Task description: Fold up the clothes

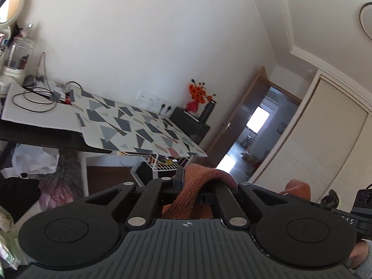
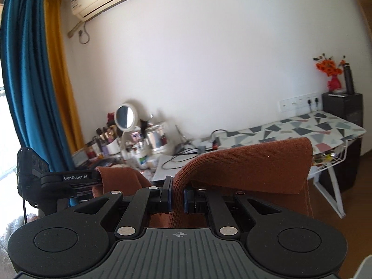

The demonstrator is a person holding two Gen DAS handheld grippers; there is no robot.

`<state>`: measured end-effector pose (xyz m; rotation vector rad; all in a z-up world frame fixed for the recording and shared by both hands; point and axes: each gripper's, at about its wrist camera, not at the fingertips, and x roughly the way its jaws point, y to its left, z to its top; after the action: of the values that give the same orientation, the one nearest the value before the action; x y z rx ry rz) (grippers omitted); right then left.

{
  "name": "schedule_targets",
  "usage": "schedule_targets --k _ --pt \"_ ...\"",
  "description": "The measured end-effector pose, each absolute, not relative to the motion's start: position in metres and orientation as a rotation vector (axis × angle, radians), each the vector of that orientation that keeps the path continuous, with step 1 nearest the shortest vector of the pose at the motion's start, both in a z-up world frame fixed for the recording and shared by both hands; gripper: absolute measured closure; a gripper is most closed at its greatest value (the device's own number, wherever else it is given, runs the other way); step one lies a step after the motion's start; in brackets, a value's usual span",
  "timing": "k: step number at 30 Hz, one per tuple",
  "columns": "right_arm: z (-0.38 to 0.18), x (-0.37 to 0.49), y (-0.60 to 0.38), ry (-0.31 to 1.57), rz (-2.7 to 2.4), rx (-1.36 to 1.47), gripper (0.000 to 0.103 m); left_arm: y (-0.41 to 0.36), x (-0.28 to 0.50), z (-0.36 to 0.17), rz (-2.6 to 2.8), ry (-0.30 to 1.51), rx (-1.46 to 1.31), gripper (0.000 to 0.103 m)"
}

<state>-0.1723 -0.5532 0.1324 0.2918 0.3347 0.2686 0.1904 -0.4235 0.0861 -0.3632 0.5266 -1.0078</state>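
A rust-brown knit garment is held up in the air between both grippers. My right gripper is shut on a fold of it, and the cloth drapes over to the right. My left gripper is shut on another part of the same garment, which bunches over its fingers. In the right wrist view the left gripper shows at the left with brown cloth in it. In the left wrist view the right gripper shows at the right edge with cloth beside it. The table with the patterned cloth lies beyond and below.
The table carries cables, a round mirror and several cosmetics at its left end. A white wire rack hangs under its right end. A black cabinet with orange flowers and a bottle stands beside it. An open door is at the right.
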Motion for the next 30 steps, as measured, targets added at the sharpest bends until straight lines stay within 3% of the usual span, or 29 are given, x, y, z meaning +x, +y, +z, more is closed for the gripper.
schedule_targets --k 8,15,22,30 --pt "0.116 -0.16 -0.656 0.327 0.089 0.377 0.095 -0.54 0.227 0.079 -1.187 0.555 -0.322 0.099" --pt "0.119 -0.064 -0.713 0.295 0.031 0.383 0.095 -0.626 0.319 0.076 -1.26 0.586 -0.377 0.099" --pt "0.153 0.06 -0.756 0.202 0.061 0.347 0.095 -0.698 0.401 0.115 -1.339 0.421 -0.345 0.099" --pt "0.203 0.156 -0.794 0.063 0.135 0.296 0.095 -0.729 0.463 0.168 -1.333 0.271 -0.359 0.099"
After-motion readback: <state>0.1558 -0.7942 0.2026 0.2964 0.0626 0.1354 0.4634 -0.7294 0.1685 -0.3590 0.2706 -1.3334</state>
